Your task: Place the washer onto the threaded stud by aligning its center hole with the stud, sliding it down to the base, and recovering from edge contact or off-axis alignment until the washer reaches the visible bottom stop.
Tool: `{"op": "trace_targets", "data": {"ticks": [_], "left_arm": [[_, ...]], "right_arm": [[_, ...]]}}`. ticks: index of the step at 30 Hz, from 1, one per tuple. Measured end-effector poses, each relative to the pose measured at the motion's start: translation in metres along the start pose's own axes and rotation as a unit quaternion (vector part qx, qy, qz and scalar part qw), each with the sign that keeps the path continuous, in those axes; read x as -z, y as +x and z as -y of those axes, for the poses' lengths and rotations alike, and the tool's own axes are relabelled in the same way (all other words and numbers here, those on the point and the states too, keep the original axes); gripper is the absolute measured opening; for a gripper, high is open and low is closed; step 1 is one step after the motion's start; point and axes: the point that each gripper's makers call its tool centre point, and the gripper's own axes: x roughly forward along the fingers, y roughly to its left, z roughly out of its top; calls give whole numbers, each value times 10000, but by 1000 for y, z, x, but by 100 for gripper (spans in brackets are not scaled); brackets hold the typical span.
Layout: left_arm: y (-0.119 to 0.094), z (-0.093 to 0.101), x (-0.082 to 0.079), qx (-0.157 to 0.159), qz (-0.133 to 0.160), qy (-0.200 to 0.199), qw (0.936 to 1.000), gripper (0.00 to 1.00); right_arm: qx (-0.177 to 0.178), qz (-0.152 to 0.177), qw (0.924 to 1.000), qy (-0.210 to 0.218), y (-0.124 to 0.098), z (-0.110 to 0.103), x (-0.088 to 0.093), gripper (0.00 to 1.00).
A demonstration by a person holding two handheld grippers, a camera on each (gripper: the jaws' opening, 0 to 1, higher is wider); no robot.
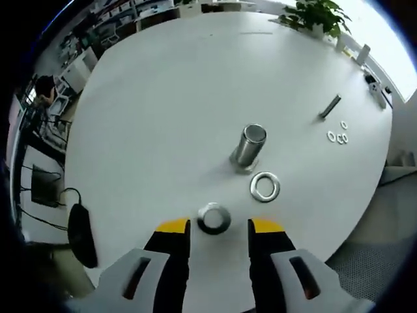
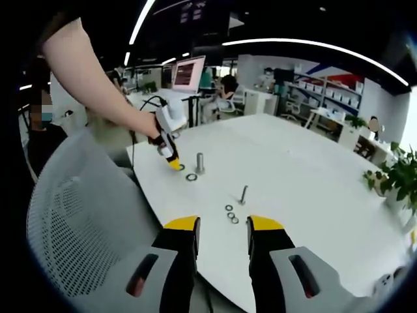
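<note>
the left claw [image 1: 218,227] hangs released over the white desk [image 1: 169,104], a washer [image 1: 213,218] lying flat between its yellow tips. a larger washer [image 1: 265,186] rests just beside the upright threaded stud [image 1: 249,147]. the right claw [image 2: 221,225] gapes empty, well apart.

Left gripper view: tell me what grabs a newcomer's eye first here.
The upright threaded stud stands mid-table on the white table, with a large washer lying flat beside its base. Another ring-shaped metal piece lies just ahead of the open left tongs, between their yellow tips. In the right gripper view, a person's arm reaches to that same spot.
</note>
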Motion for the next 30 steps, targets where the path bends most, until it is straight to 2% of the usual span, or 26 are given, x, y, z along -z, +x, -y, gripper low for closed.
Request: {"op": "trace_targets", "data": {"ticks": [5, 6, 10, 16, 19, 30], "left_arm": [[13, 2, 11, 57, -365, 161, 9992, 33], [12, 5, 4, 133, -167, -60, 9998, 30], [12, -1, 6, 83, -266, -32, 9996, 29], [13, -2, 4, 158, -224, 208, 9994, 28], [13, -2, 4, 203, -299, 326, 9988, 28], [16, -3, 1, 190, -714, 367, 9966, 29]], "right_arm": [[30, 7, 10000, 14, 0, 2, 0, 31], [27, 1, 10000, 20, 0, 2, 0, 31], [18, -10, 10000, 8, 0, 1, 1, 31], [50, -33, 10000, -7, 0, 3, 1, 31], [50, 15, 10000, -2, 0, 3, -2, 30], [64, -24, 10000, 24, 0, 4, 1, 30]]}}
